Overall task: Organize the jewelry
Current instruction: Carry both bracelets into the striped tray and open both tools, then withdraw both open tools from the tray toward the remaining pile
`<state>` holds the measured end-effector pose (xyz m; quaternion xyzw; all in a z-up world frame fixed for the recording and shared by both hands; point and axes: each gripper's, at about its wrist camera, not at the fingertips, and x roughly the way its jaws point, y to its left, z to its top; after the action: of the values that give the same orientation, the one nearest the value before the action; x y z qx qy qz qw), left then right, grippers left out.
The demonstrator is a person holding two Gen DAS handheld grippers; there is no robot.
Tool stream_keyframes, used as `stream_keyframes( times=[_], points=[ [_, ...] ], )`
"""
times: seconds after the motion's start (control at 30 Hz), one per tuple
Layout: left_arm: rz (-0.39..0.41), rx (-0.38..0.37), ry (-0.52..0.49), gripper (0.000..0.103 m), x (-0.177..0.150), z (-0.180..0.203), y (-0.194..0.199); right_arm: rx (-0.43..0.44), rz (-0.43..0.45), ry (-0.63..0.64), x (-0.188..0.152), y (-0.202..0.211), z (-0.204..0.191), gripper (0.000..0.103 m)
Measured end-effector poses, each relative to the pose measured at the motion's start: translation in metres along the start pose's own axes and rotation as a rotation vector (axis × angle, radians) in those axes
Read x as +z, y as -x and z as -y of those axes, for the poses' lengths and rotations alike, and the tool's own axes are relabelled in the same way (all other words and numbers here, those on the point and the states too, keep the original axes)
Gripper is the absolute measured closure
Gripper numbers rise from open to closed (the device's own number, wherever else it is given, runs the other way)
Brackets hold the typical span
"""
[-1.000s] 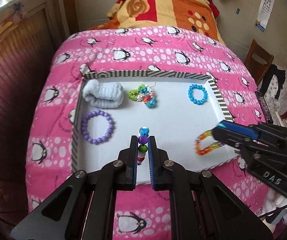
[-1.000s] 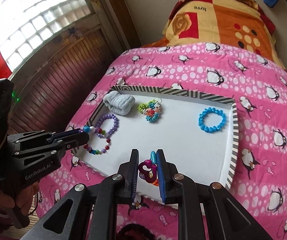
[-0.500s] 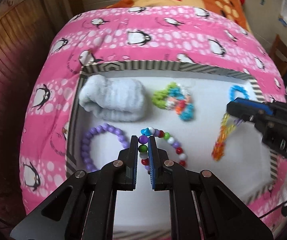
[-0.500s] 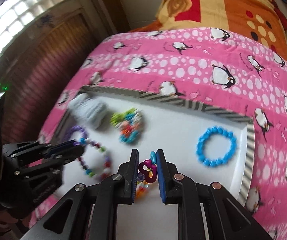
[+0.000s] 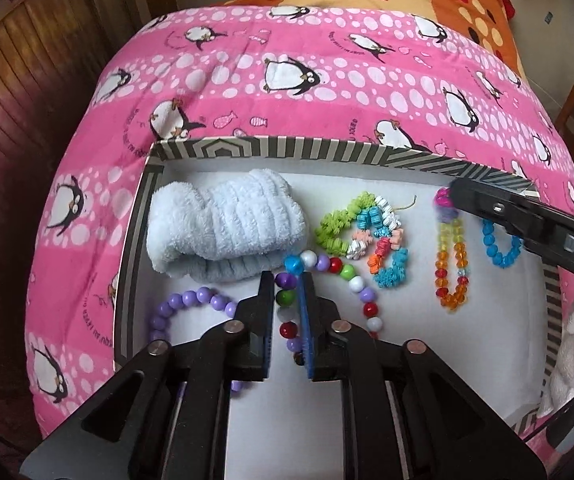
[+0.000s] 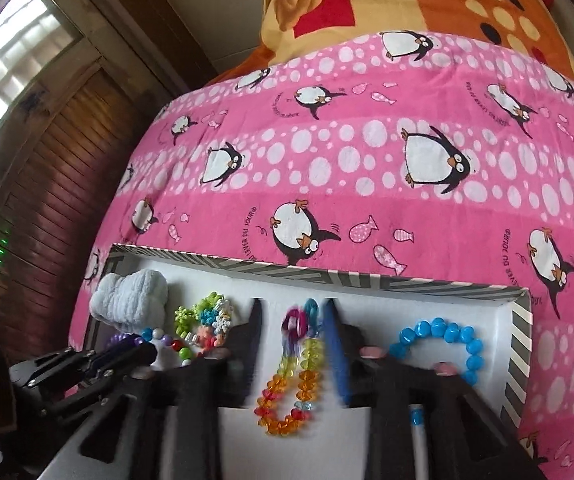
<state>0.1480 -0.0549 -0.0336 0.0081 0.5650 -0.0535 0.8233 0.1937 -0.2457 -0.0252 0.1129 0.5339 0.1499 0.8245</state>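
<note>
A white tray with a striped rim (image 5: 303,147) lies on the pink penguin bedspread. My left gripper (image 5: 285,280) is shut on a multicoloured round-bead bracelet (image 5: 347,276), held low over the tray's front left. My right gripper (image 6: 292,312) stands open around a rainbow crystal bracelet (image 6: 291,384) that lies flat on the tray; the same bracelet shows in the left wrist view (image 5: 452,256). A purple bracelet (image 5: 191,304), a spiky multicoloured bracelet (image 5: 367,236) and a blue bracelet (image 6: 443,340) also lie in the tray.
A folded pale blue towel (image 5: 223,224) fills the tray's back left corner. A yellow and orange blanket (image 6: 407,4) lies behind on the bed. A wooden slatted wall (image 6: 47,184) runs along the left.
Both grippers moved forward and down over the tray. My right gripper opened and the rainbow bracelet now lies on the tray. My left gripper still holds the bead bracelet.
</note>
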Motion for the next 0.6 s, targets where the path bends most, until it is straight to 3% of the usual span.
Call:
stream_keyframes(
  times=[0.03,0.07,0.6],
  points=[
    [-0.002,0.0,0.005,0.074,0.0,-0.001,0.001,0.0,0.003,-0.004,-0.002,0.004,0.002,0.064],
    [0.0,-0.004,0.01,0.072,-0.001,-0.001,0.003,0.002,0.007,-0.009,-0.004,0.009,0.003,0.064],
    [0.082,0.032,-0.011,0.068,-0.04,0.011,0.058,-0.027,0.06,0.022,-0.066,0.075,-0.02,0.064]
  ],
)
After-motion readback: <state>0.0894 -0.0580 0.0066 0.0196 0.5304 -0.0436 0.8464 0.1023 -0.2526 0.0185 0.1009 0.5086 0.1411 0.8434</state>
